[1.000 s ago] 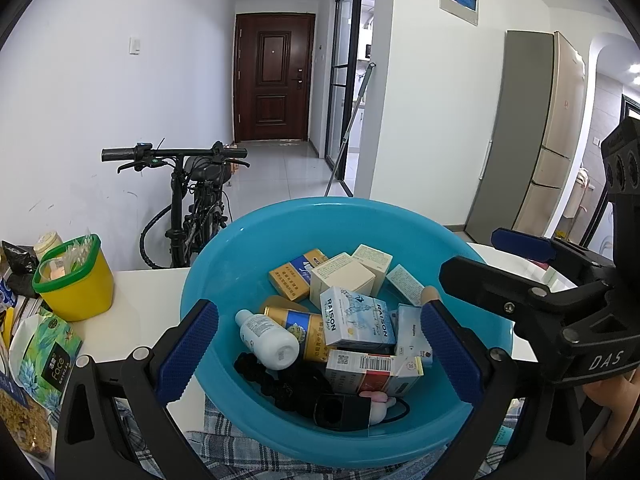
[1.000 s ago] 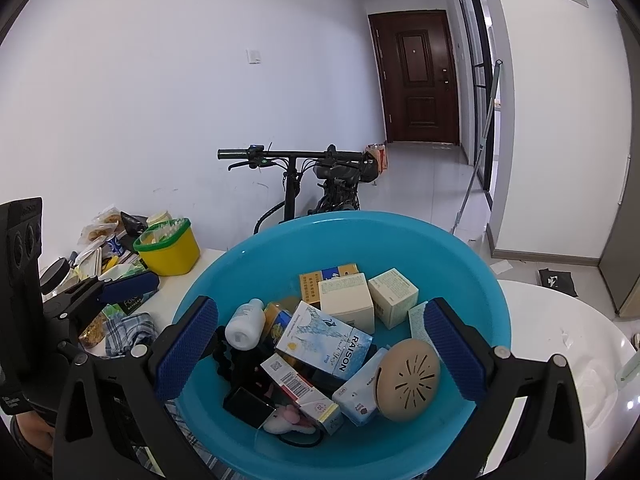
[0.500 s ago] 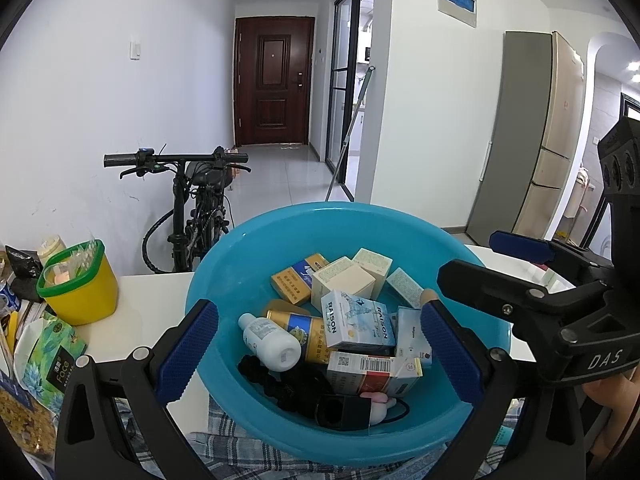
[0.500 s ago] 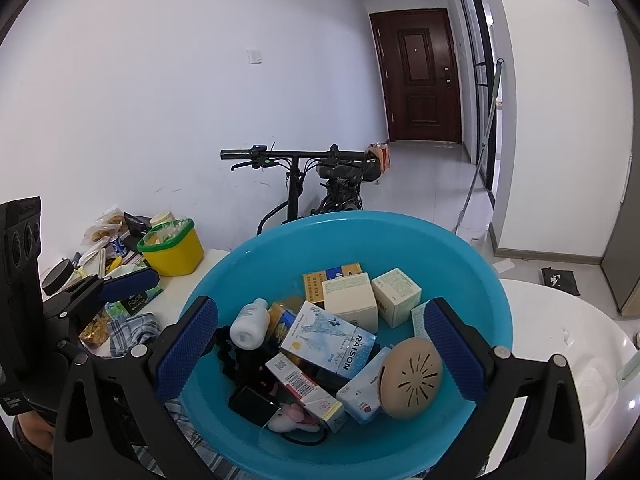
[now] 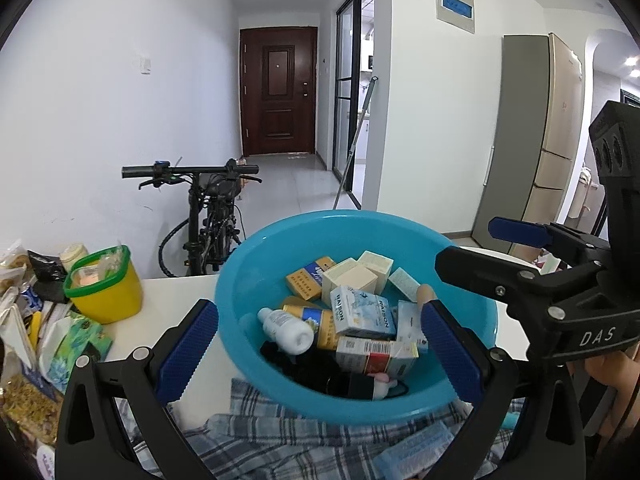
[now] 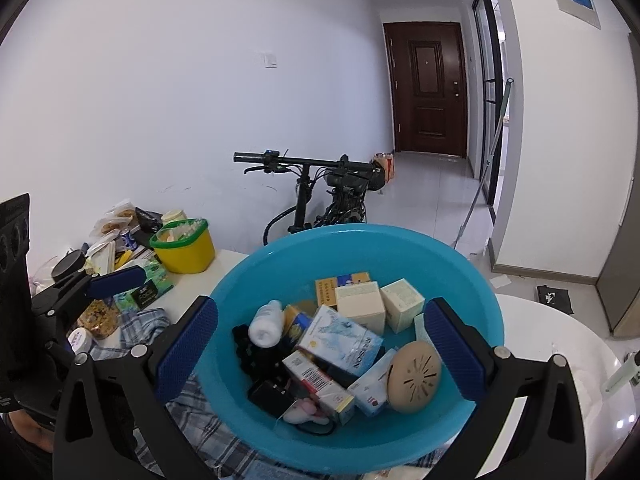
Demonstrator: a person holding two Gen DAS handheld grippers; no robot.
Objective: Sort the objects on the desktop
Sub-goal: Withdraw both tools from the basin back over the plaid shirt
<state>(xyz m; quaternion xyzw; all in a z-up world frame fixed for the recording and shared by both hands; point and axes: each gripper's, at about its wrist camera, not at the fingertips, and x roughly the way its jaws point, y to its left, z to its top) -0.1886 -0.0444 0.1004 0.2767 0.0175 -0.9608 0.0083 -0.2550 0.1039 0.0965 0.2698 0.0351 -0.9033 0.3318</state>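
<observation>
Glossy round plastic basin [image 5: 248, 300] brims with cardboard boxes [image 6: 360, 306].

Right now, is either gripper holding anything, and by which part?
Nothing is held. The left gripper and right gripper are both open, their fingers spread on either side of the blue basin, gripping neither it nor its contents.

We see a bright, evenly daylit room in both fisheye views, with soft light coming from the glazed door [image 5: 352, 120] side and a ceiling lamp [image 5: 632, 66] glowing at far right. Straight lines bow strongly toward the black corners (the lens vignette), and the white table [image 6: 560, 360] carries small glare spots. Focus is sharp throughout, shadows faint and diffuse.
</observation>
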